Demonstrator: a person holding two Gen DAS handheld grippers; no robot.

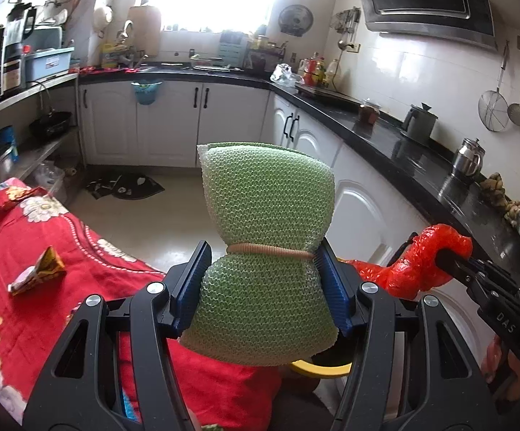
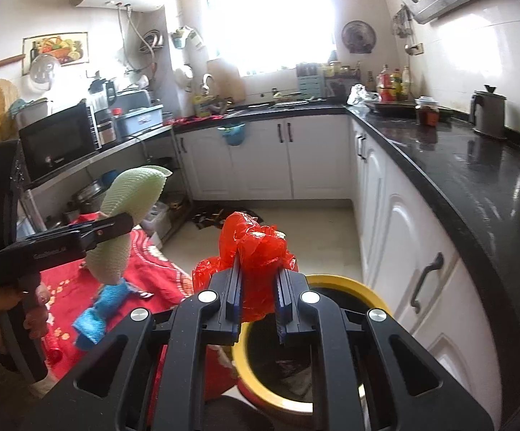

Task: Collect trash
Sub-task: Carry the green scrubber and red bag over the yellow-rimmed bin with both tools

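- Left wrist view: the left gripper (image 1: pixel 261 287) clamps a green mesh sponge (image 1: pixel 265 222) at its waist, where a rubber band (image 1: pixel 270 249) pinches it. That narrow, banded spot is probably the firmest place to grip.
- The sponge stands upright between the pads, lifted off the red cloth (image 1: pixel 19 237) at left, so it looks ready to carry to the bin.
- A sliver of the yellow-rimmed bin (image 1: pixel 317 369) shows just under the sponge, near and slightly right. A crumpled wrapper (image 1: pixel 37 274) lies on the cloth, not yet collected.
- At right, the right gripper (image 1: pixel 450 255) reaches in with a red bag (image 1: pixel 418 262), beside the left.
- This gripper tilts gently downward, aimed across the kitchen floor.
- Right wrist view: the right gripper (image 2: pixel 258 283) is clenched on the bunched red bag (image 2: pixel 256 248), jaws nearly together since the thin plastic squashes flat.
- It hangs over the near rim of the bin (image 2: pixel 364 289), whose mouth lies open below, likely for a drop.
- At left, a hand (image 2: pixel 26 309) holds the left gripper (image 2: pixel 116 228) with the sponge (image 2: pixel 130 194) above the cloth (image 2: pixel 155 273); a blue scrap (image 2: pixel 101 310) lies there.
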